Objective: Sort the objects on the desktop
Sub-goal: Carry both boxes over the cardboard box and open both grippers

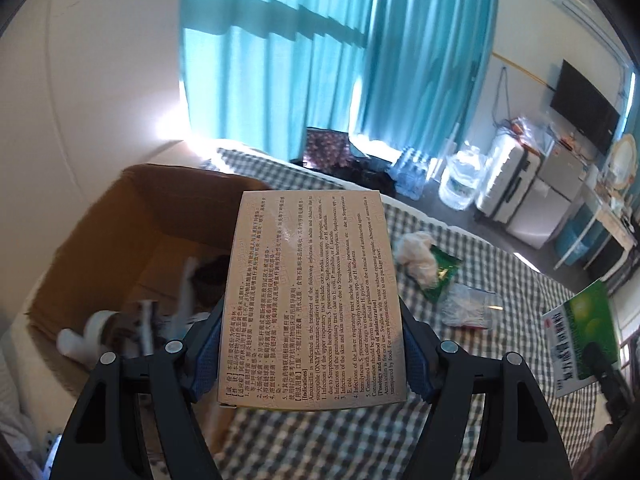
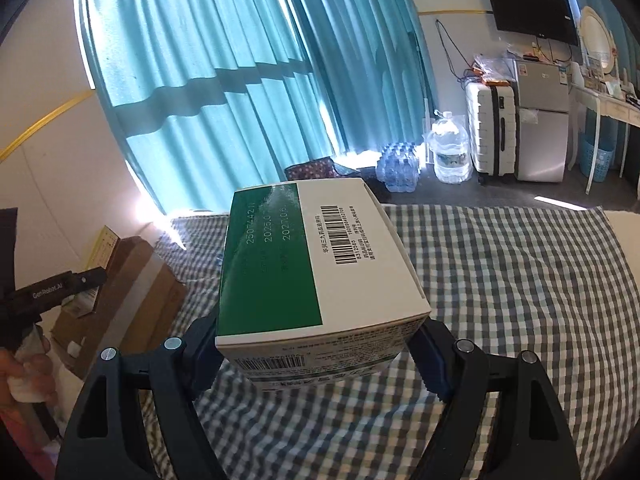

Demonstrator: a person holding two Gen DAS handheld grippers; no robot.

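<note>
My left gripper [image 1: 312, 356] is shut on a flat beige medicine box [image 1: 310, 292] with printed text, held above the checked cloth beside an open cardboard box [image 1: 132, 236]. The cardboard box holds a white bottle [image 1: 86, 338] and other items. My right gripper [image 2: 316, 356] is shut on a green and white medicine box [image 2: 308, 268] with a barcode, held above the checked cloth [image 2: 500, 280]. That green box also shows at the right edge of the left wrist view [image 1: 580, 336]. The left gripper shows at the left edge of the right wrist view [image 2: 52, 292].
On the cloth [image 1: 320, 440] lie a crumpled white tissue [image 1: 416, 254], a green packet [image 1: 444, 272] and a clear plastic bag [image 1: 468, 308]. The cardboard box [image 2: 132, 280] stands to the left. Beyond are teal curtains [image 2: 224, 80], water bottles [image 2: 448, 152], a suitcase [image 2: 490, 128] and a fridge [image 2: 542, 120].
</note>
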